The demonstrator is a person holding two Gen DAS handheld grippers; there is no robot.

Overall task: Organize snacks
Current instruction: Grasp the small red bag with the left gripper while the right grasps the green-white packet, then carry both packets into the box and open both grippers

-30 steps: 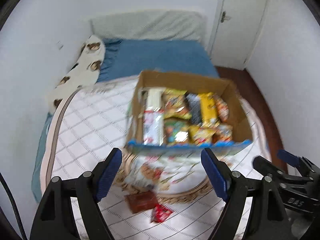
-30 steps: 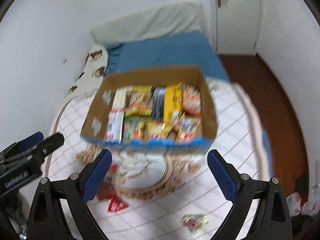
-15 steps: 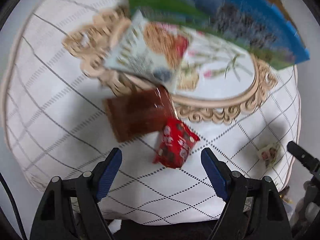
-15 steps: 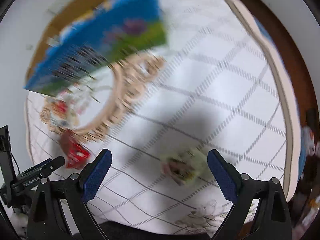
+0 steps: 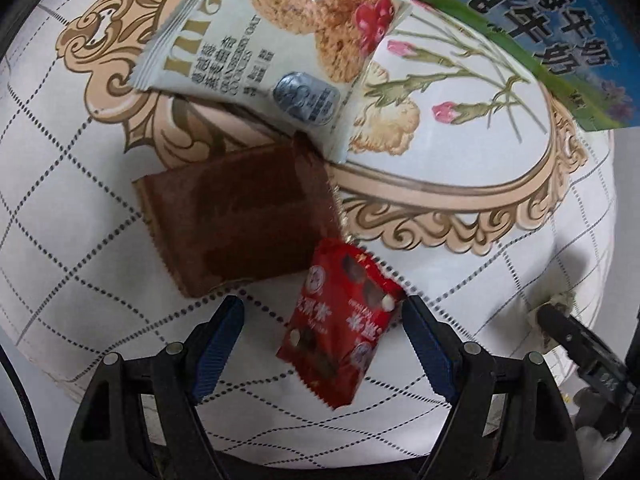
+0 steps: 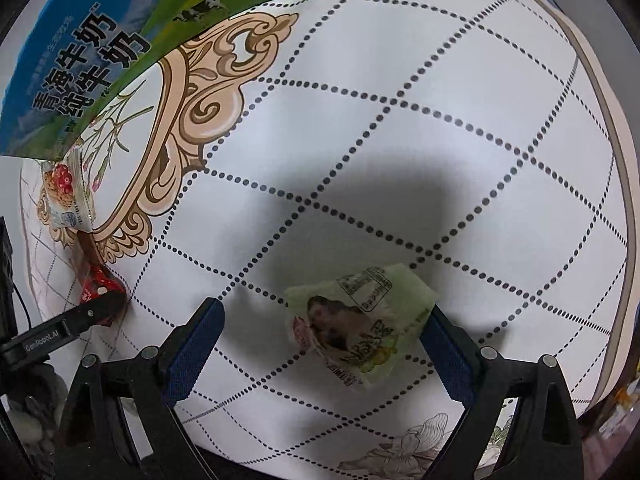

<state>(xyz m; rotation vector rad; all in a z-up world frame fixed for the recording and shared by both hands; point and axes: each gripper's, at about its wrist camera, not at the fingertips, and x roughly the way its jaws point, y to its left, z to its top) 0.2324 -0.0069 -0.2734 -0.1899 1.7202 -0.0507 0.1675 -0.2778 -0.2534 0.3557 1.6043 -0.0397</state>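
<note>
My left gripper [image 5: 322, 338] is open, its blue pads on either side of a small red snack packet [image 5: 340, 320] lying on the white quilted tablecloth [image 5: 80, 280]. Beyond it lie a brown packet [image 5: 240, 216] and a white oat-cookie packet [image 5: 264, 40]. My right gripper [image 6: 322, 344] is open around a pale green snack packet [image 6: 356, 320], which lies closer to the right pad. The blue and green side of the snack box shows at the top of the left wrist view [image 5: 540, 24] and at the upper left of the right wrist view [image 6: 80, 48].
The tablecloth has a beige ornate medallion [image 6: 180, 128] under the box. The table's front edge runs just below both grippers. The left gripper's finger [image 6: 72, 324] shows at the left of the right wrist view, by the red packet [image 6: 100, 280].
Both grippers have dropped from a high view of the box down to the table. Each now straddles a loose packet, left the red one, right the green one. Jaws stay open.
</note>
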